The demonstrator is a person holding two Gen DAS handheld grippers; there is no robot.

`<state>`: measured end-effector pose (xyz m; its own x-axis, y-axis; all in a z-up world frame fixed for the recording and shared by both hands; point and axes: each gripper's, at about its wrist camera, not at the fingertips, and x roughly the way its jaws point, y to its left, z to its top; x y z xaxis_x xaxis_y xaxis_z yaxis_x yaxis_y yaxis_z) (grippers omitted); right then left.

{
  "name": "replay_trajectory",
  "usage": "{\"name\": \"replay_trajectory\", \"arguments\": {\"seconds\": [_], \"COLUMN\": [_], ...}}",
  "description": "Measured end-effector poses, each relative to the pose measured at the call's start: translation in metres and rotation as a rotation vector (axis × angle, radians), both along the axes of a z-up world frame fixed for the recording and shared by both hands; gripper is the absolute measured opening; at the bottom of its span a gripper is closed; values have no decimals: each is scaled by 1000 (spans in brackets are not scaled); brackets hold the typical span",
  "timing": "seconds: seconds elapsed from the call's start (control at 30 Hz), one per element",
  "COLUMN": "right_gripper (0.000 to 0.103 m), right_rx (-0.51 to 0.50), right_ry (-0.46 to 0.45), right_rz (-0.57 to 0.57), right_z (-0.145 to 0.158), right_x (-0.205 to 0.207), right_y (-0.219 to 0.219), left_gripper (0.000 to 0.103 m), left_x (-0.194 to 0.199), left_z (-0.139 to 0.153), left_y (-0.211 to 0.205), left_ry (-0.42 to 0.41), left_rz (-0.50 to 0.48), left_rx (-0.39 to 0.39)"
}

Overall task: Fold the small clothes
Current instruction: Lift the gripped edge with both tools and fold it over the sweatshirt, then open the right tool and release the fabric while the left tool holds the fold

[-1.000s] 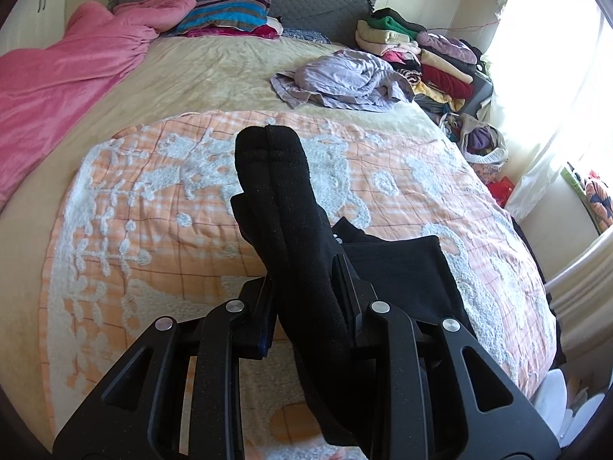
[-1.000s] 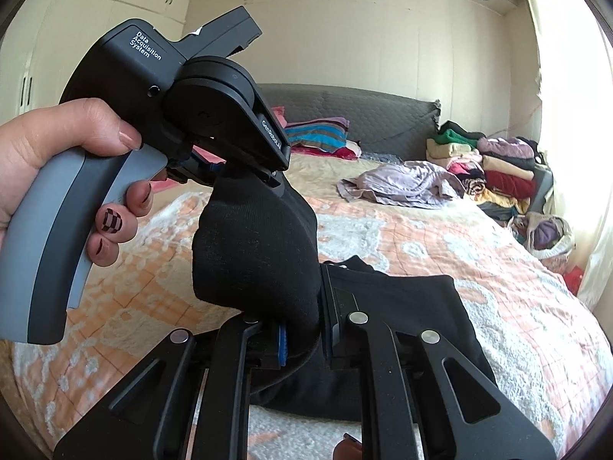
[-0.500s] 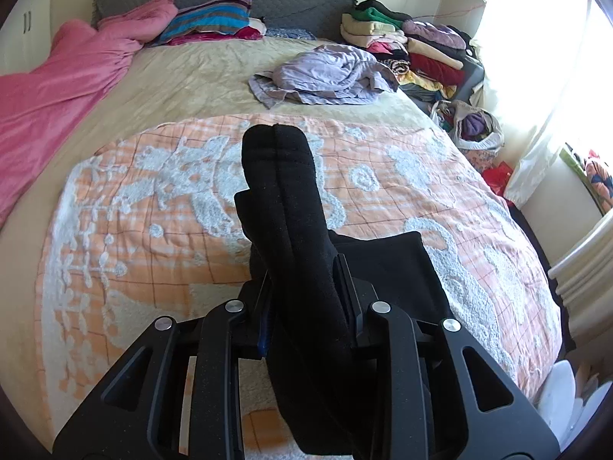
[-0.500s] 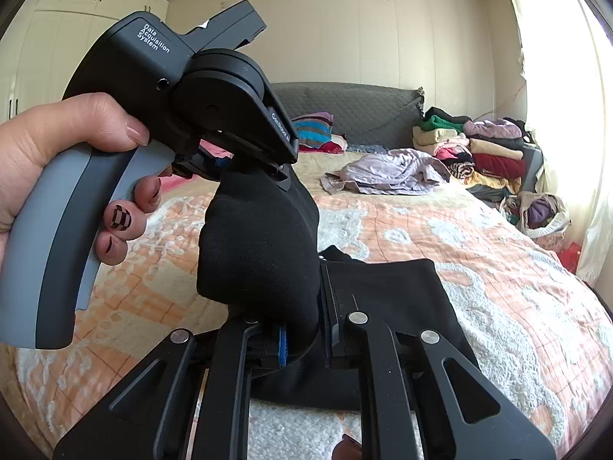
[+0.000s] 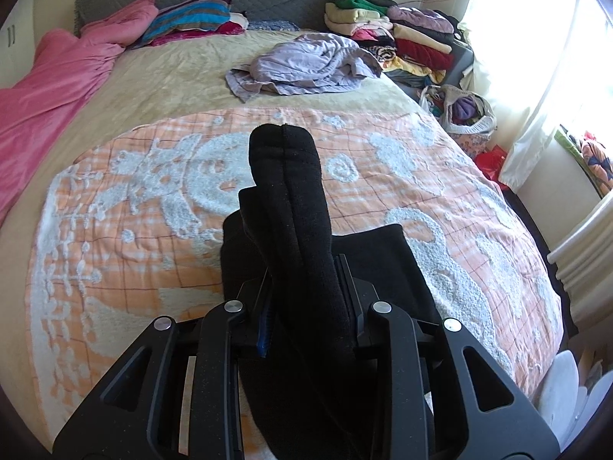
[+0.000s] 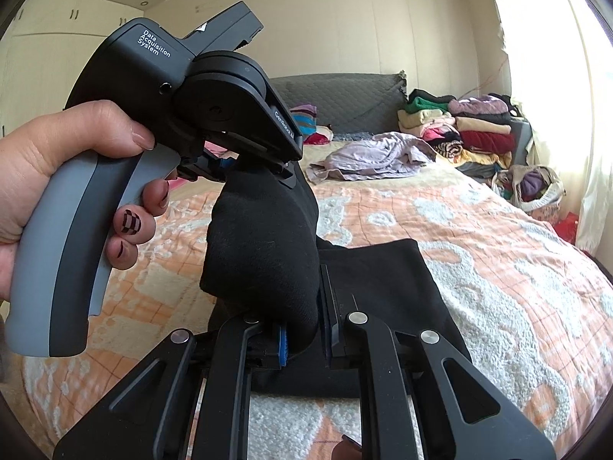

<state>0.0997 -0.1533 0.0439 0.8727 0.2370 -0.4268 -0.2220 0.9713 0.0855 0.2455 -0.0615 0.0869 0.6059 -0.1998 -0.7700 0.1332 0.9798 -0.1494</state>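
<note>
While both grippers' fingers (image 5: 343,272) pinch it, black sock (image 5: 291,207) spans between.

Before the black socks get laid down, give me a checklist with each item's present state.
1. Left claw shut on the black socks: ok, fabric fills the gap between its fingers.
2. Right claw shut on the same socks: ok, the bundle's lower end is pinched.
3. Socks matched: ok, two toes lie side by side in the left wrist view.
4. Socks clear of the bed: ok, held up between both claws.
5. Landing spot: not ok, the folded black garment on the orange blanket lies right below.
6. Cuff ends even: cannot tell, hidden by the claws.
</note>
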Motion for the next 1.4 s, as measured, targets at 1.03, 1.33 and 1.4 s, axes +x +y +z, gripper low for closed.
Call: {"name": "replay_trajectory", "arguments": {"seconds": [1.03,1.33,1.4], "right_gripper": [11,12,12], "right_rx": [124,222,285], "right_ry": [174,253,288], "right_rz": [-101,-110,-108], "right_z": [-35,-46,-51], "right_x": [15,26,30], "right_y": [-49,-66,-74], "left_gripper": [25,30,32], "left_x": [41,52,54], "left_z": [-53,-72,-78], "left_y": [-87,-103,-107], "left_ry": [115,162,180], "left_rz": [-95,-118,-132], "left_rx": [62,84,87]}}
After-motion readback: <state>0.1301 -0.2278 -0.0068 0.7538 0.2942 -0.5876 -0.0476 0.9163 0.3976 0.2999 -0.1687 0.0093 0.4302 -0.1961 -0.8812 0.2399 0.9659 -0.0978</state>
